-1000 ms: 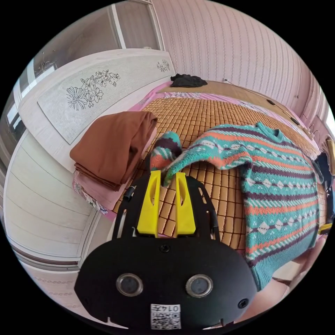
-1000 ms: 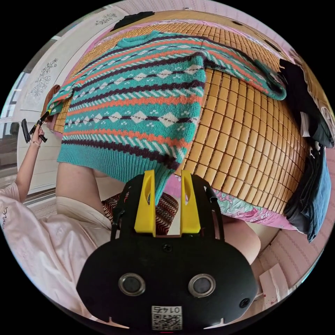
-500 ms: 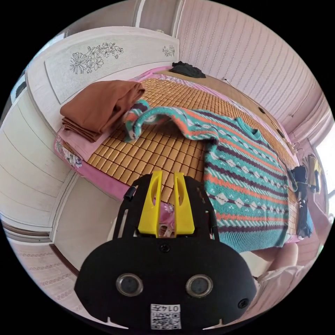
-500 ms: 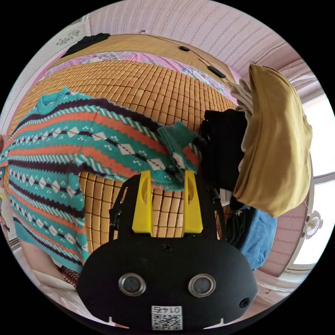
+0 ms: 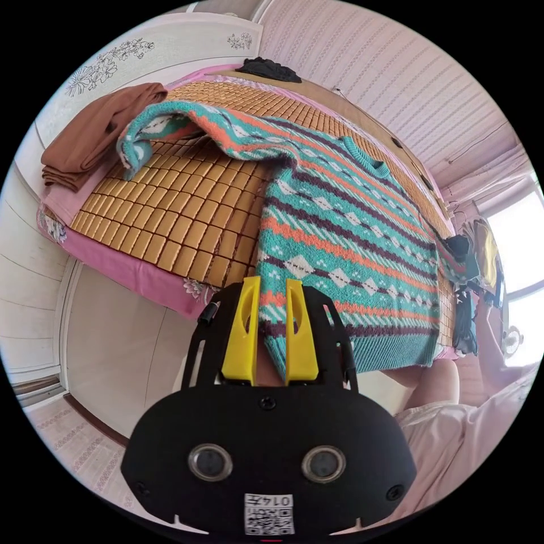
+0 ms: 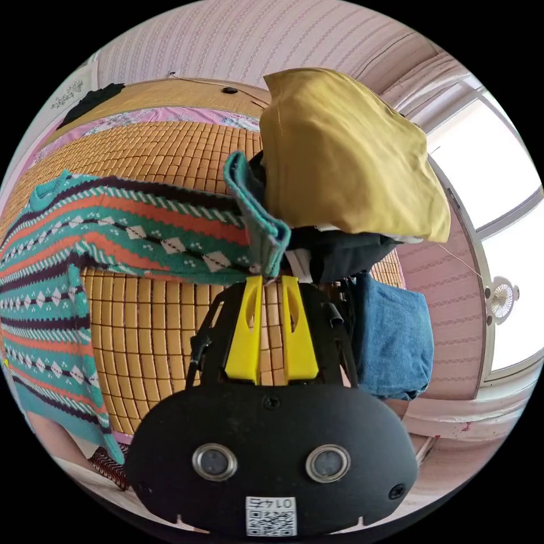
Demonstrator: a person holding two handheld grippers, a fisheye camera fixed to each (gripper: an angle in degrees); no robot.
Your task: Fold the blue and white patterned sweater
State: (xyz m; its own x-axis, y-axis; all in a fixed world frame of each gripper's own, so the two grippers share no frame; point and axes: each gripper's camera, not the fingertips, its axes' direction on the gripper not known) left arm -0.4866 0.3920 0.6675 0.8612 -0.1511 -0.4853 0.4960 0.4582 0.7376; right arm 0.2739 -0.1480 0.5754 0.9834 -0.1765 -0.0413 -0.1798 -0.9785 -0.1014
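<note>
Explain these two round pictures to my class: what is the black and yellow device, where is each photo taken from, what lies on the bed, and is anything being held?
No robot here: a person carries a hand-held gripper in each hand, black-bodied with two yellow jaws, and a fisheye camera rides on each, hence the round pictures. The left gripper view looks over the left hand-held gripper, whose jaws stand at the bottom corner of the patterned sweater; whether they pinch it is unclear. The right gripper view looks over the right hand-held gripper, its jaws nearly closed just under the sweater's sleeve cuff, grip uncertain. The sweater lies spread on a bamboo mat on the bed. Also there: folded brown cloth, a mustard-yellow garment atop dark clothes, and blue fabric.
</note>
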